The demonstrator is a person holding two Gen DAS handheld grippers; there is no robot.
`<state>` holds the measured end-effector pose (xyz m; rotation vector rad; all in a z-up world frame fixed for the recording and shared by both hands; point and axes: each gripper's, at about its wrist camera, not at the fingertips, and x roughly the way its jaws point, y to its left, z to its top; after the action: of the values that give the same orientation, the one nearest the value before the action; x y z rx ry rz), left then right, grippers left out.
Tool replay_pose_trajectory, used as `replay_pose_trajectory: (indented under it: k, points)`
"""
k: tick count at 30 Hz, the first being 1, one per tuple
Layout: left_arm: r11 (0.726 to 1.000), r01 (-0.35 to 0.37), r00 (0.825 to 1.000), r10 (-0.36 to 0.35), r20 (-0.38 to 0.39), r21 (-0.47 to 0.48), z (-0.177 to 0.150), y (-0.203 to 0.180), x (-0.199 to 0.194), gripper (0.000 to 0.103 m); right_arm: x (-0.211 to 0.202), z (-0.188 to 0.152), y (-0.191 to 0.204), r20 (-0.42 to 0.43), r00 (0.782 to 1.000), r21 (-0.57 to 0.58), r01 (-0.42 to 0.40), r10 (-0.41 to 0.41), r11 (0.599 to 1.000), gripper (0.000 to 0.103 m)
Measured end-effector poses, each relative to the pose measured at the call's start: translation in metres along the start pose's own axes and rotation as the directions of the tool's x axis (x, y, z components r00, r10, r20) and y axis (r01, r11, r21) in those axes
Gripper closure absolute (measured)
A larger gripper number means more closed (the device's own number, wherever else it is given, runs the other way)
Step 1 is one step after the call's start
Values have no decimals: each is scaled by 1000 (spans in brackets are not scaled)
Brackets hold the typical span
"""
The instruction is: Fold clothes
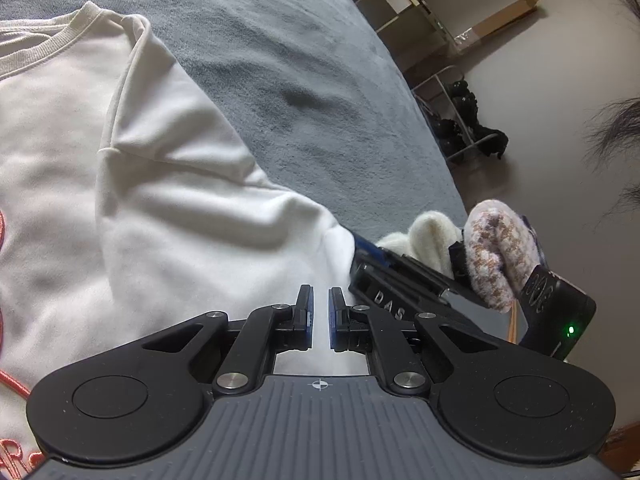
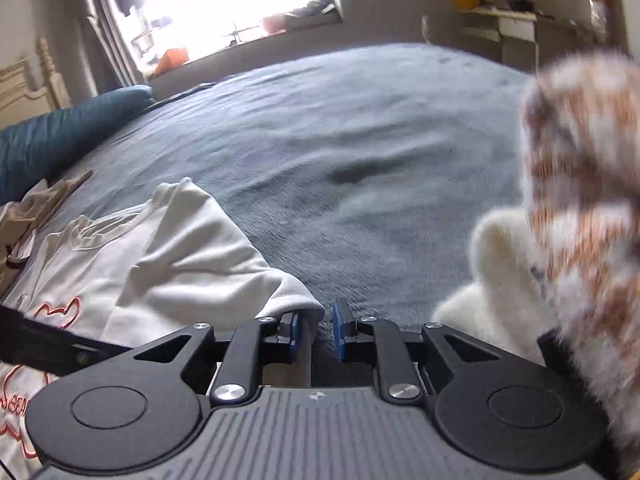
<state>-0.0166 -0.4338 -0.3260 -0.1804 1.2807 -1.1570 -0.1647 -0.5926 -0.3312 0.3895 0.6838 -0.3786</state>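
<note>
A white sweatshirt [image 1: 132,184] with a ribbed collar and red outline print lies on the grey bedspread [image 1: 304,80]. My left gripper [image 1: 320,312] hovers over its sleeve, jaws a narrow gap apart with white cloth seen behind the gap, nothing clearly clamped. My right gripper [image 2: 316,332] is open at the sleeve's cuff [image 2: 304,304]; the cuff edge lies between the blue pads. The right gripper also shows in the left wrist view [image 1: 384,276], at the cuff. The sweatshirt also shows in the right wrist view [image 2: 160,256].
A fuzzy white and brown-speckled sleeve [image 2: 580,208] of the person's arm is at the right. A teal pillow [image 2: 68,136] and a beige garment [image 2: 36,216] lie at the bed's left. The bed edge drops to the floor [image 1: 560,100], where a rack [image 1: 460,112] stands.
</note>
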Motion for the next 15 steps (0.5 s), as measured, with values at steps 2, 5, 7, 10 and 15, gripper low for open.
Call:
replay_pose_trajectory:
  k: [2,5,7,10,15]
  points:
    - [1000,-5,1000,5,-12,-4,0,3,4,97,-2,-1,-2,-1,1000,-4,6,-6,1000,76]
    - [1000,-21,999,20,-33,-6,-1,8,11,97,-11,0,-3,2,1000,-18,14,-14,1000,56]
    - [999,-36,999,36,-39,-5,-1,10,15,97,-23,-4,1,-16,999,-62,30,-31,998,50]
    - [999,-47,998,47,-39,-4,0,13,16,97,-46,-18,14,-34,996,-160,77,-83,984,50]
    - [998,-59,998,60,-33,23,2,8,15,97,-95,-42,27,-10,982,-215,183,-190,959,51]
